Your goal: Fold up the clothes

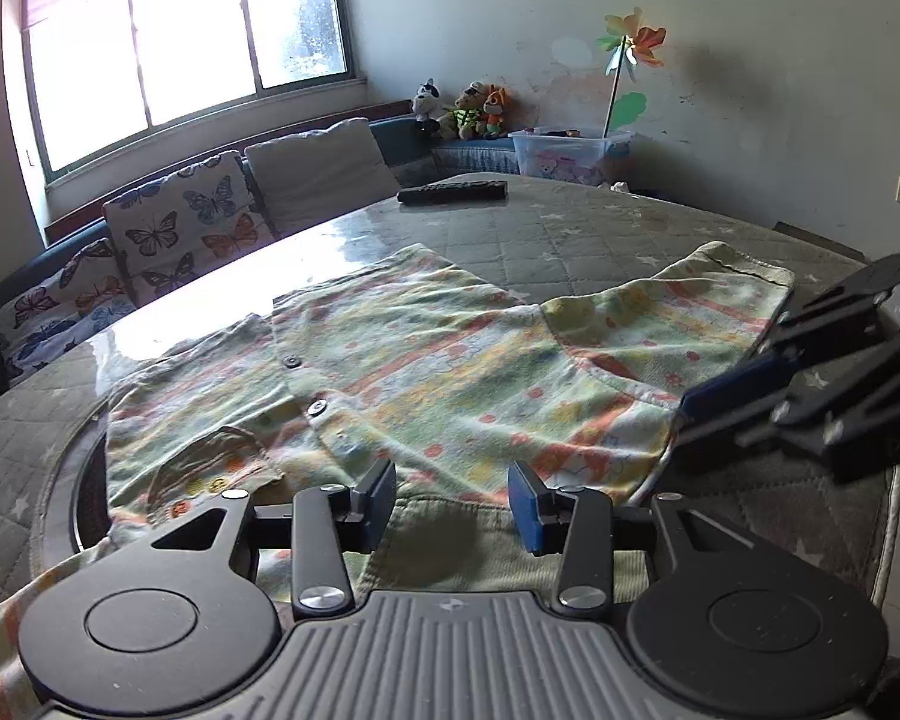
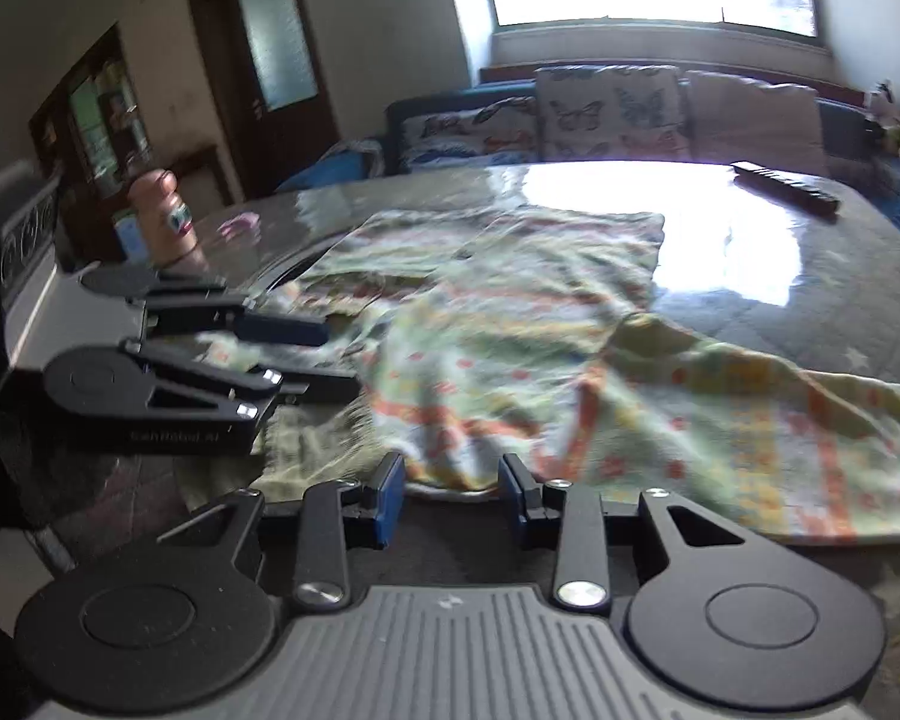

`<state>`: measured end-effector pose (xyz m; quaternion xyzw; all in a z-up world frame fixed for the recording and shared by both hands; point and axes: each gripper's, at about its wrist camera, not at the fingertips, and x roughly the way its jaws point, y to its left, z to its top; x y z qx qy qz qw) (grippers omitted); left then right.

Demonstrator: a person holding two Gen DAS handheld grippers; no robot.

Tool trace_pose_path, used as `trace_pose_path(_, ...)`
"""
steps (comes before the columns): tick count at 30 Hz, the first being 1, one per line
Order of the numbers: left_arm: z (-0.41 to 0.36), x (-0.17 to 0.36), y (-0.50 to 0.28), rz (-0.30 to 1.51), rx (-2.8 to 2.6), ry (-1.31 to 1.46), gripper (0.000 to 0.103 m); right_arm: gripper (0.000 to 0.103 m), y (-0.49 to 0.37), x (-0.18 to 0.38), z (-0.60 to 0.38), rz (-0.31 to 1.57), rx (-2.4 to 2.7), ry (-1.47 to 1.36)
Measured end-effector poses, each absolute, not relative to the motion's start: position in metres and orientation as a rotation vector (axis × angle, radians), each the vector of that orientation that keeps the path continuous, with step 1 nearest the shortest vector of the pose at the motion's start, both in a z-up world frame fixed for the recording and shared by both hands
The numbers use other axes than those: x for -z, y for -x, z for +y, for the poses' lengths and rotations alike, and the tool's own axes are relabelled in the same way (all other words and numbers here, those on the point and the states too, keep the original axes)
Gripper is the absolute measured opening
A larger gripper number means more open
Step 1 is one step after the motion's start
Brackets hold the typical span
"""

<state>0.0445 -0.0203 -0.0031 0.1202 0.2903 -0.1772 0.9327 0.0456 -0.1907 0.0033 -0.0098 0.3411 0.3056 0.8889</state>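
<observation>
A small pale green shirt point(image 1: 426, 360) with orange and yellow print, buttons and a chest pocket lies spread flat on the round table point(image 1: 570, 228). My left gripper point(image 1: 455, 501) hovers over the shirt's near edge, its jaws apart above an olive-green fold and pressing on nothing. From the right my right gripper point(image 1: 744, 372) reaches in at the sleeve side. In the right wrist view the shirt point(image 2: 540, 348) looks blurred. There my right gripper point(image 2: 451, 495) stands open just short of the cloth's edge, nothing between its pads. The left gripper point(image 2: 336, 360) is at the left.
A black remote control point(image 1: 453, 192) lies at the table's far side. Behind stand a sofa with butterfly cushions point(image 1: 180, 222), plush toys point(image 1: 468, 111) and a plastic box point(image 1: 570, 150) with a pinwheel. A pinkish bottle point(image 2: 165, 210) stands off the table's left.
</observation>
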Motion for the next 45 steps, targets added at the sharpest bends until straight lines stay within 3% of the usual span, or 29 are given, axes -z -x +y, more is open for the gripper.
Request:
trace_pose_path(13, -0.029, 0.012, -0.043, 0.616, 0.385, -0.246, 0.045, 0.034, -0.087, 0.013, -0.319, 0.666, -0.054, -0.06)
trace_pose_path(23, -0.03, 0.013, -0.046, 0.629, 0.383, -0.247, 0.045, 0.034, -0.089, 0.027, -0.357, 0.666, 0.121, -0.087)
trace_pose_path(26, -0.03, 0.014, -0.047, 0.631, 0.384, -0.25, 0.045, 0.03, -0.09, 0.027, -0.356, 0.665, 0.115, -0.101)
trace_pose_path(29, -0.031, 0.015, -0.046, 0.632, 0.383, -0.252, 0.045, 0.011, -0.091, 0.027, -0.356, 0.664, 0.115, -0.111)
trace_pose_path(30, -0.031, 0.015, -0.046, 0.632, 0.383, -0.253, 0.045, 0.008, -0.091, 0.027, -0.356, 0.66, 0.119, -0.111)
trace_pose_path(45, -0.027, 0.014, -0.045, 0.624, 0.387, -0.252, 0.045, 0.006, -0.09, 0.002, -0.366, 0.582, 0.117, -0.233)
